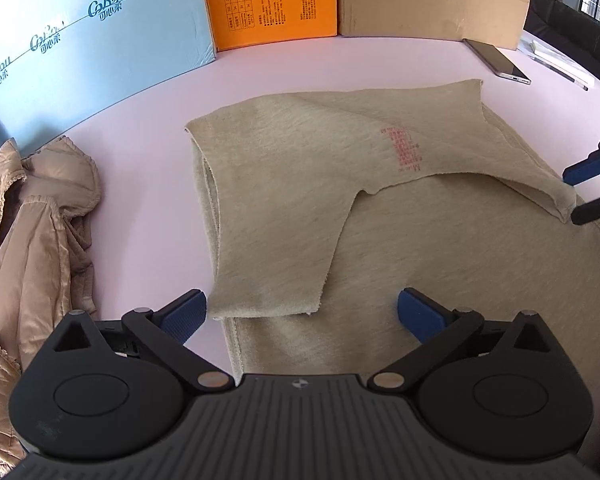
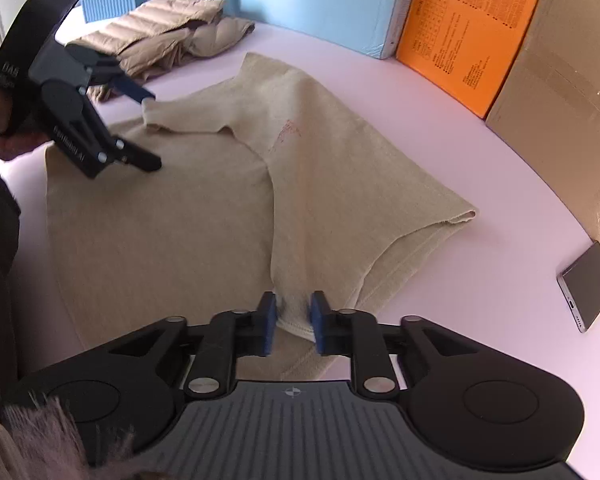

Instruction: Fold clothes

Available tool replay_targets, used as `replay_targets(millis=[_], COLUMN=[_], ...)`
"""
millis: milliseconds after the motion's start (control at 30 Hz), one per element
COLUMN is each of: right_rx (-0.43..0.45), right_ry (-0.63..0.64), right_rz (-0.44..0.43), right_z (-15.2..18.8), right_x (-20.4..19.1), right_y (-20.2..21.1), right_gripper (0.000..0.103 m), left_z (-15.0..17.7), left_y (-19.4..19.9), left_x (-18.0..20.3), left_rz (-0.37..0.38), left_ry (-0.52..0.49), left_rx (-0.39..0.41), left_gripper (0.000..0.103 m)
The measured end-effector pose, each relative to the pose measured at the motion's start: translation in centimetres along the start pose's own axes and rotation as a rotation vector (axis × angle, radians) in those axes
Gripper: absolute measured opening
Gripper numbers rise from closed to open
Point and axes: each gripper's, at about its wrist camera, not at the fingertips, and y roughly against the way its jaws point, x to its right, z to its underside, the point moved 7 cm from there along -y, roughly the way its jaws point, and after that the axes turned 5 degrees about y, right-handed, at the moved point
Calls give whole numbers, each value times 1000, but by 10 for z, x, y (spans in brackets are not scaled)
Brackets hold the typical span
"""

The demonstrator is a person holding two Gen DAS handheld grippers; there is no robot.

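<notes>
Black plastic left gripper point(image 1: 302, 312) & right gripper point(image 2: 293, 322): blue ribbed pads point(image 1: 184, 314), silver pivot screws, ribbed grey housing w/ crosshair mark.

- Along the tabletop's point(image 1: 148, 184) far edge, three boxes point(image 1: 272, 0) wall you in.
- At its left edge, the quilted jacket point(image 1: 32, 216) blocks you.
- A phone point(image 2: 588, 286) lies near the far right corner.
- Bare tabletop between jacket and beige shirt point(image 1: 300, 200) gives you passage.

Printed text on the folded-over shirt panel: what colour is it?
Red, on the beige shirt; clearest in the left wrist view at the printed text.
</notes>
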Motion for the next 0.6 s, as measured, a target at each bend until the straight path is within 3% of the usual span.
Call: replay_targets(millis=[33, 233, 500, 600], right_rx=[10, 79, 75, 123], right_ry=[-4, -185, -621, -766], right_rz=[2, -41, -198, -261], right_z=[1, 11, 67, 81], right_x=[-2, 7, 14, 12], right_y=[3, 27, 35, 37], right_gripper=[36, 54, 57, 65], left_z=[0, 12, 54, 68], left_y=[1, 28, 55, 56], left_x=[0, -13, -51, -53], left_rz=[0, 6, 45, 50], left_ry=[4, 60, 283, 335], left_rx=[-6, 8, -94, -126], left_gripper=[103, 102, 102, 102])
